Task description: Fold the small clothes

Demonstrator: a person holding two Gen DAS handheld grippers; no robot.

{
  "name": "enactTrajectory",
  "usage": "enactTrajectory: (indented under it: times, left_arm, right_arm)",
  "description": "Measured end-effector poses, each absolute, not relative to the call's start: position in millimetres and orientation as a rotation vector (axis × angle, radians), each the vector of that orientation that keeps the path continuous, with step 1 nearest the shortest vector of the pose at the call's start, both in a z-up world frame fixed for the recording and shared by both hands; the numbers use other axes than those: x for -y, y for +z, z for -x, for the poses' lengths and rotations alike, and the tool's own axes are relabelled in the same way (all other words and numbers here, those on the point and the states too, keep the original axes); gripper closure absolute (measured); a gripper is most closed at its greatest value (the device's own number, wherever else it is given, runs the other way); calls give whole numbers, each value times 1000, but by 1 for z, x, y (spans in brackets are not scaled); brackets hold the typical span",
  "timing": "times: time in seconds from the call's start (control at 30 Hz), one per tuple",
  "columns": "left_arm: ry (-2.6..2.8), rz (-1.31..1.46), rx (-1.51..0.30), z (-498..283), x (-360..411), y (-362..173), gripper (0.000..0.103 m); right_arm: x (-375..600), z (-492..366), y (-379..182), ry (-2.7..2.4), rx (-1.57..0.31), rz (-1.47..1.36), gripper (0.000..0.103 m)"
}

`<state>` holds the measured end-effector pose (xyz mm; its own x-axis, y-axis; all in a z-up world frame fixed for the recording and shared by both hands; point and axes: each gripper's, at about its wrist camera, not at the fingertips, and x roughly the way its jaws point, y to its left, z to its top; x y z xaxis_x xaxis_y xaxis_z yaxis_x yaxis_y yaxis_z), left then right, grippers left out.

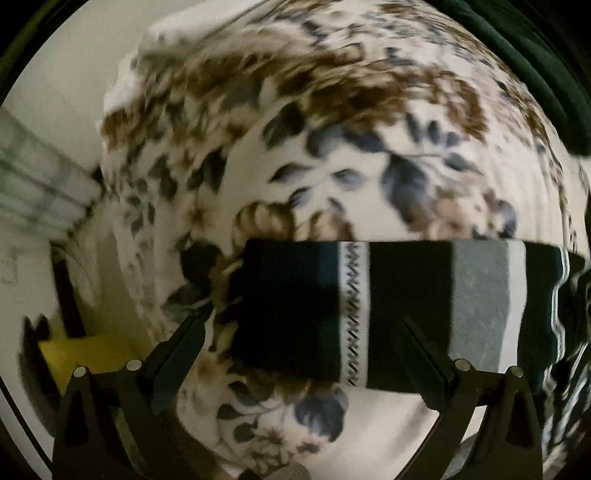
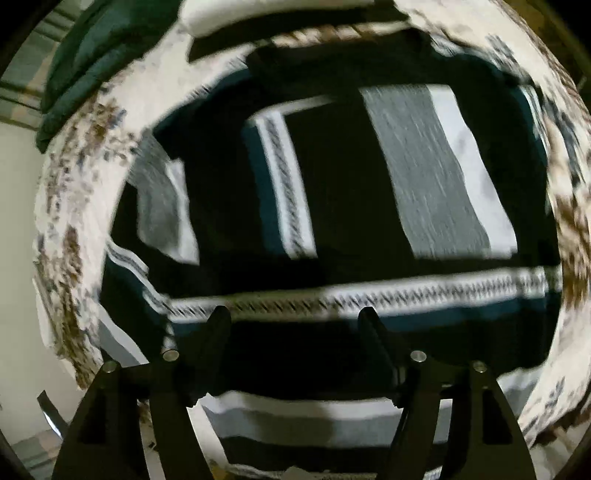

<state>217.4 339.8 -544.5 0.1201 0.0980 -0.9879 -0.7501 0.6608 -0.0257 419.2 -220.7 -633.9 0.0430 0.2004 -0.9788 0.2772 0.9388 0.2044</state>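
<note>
A floral bedspread [image 1: 332, 155] carries the striped garment [image 2: 332, 192], dark with grey, white and zigzag bands, folded into layers and lying flat across its middle. The right gripper [image 2: 293, 314] points down over the garment's near edge, its jaws well apart and holding nothing; the left gripper [image 1: 303, 321] stands wide open above the garment's folded left end, gripping nothing either. Only the left view shows a yellow object [image 1: 85, 350] off the bed's left edge, while only the right view shows the garment's full spread and white folded cloth [image 2: 280, 11] at the far side.
</note>
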Motion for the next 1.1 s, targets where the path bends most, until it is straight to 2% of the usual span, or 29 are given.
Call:
enactTrajectory:
  times: [0.3, 0.4, 0.47, 0.5, 0.57, 0.6, 0.7, 0.97, 1.1]
  left_arm:
    - [686, 788, -1344, -196, -374, -609, 1]
    - [659, 762, -1308, -201, -368, -614, 1]
    - [612, 686, -1288, -210, -357, -610, 16]
    - [587, 656, -1285, -215, -353, -607, 36]
    - [564, 611, -1273, -221, -347, -600, 64]
    - [549, 622, -1266, -223, -348, -597, 96]
    - [530, 664, -1216, -228, -356, -579, 96]
    - [447, 530, -1066, -265, -354, -486, 96]
    - [355, 451, -1031, -296, -316, -441, 96]
  right_arm:
    - [216, -401, -643, -107, -1573, -309, 30]
    - [207, -403, -647, -100, -1575, -293, 30]
    - [202, -403, -649, -95, -1577, -293, 30]
    - [198, -405, -650, -92, -1578, -293, 30]
    - [189, -406, -651, -79, -1580, -293, 30]
    - [185, -407, -651, -70, -1577, -289, 30]
    - [173, -411, -648, -59, -1563, -281, 30]
    - [175, -425, -631, -113, -1507, -290, 30]
    - [186, -437, -619, -223, -1471, -158, 30]
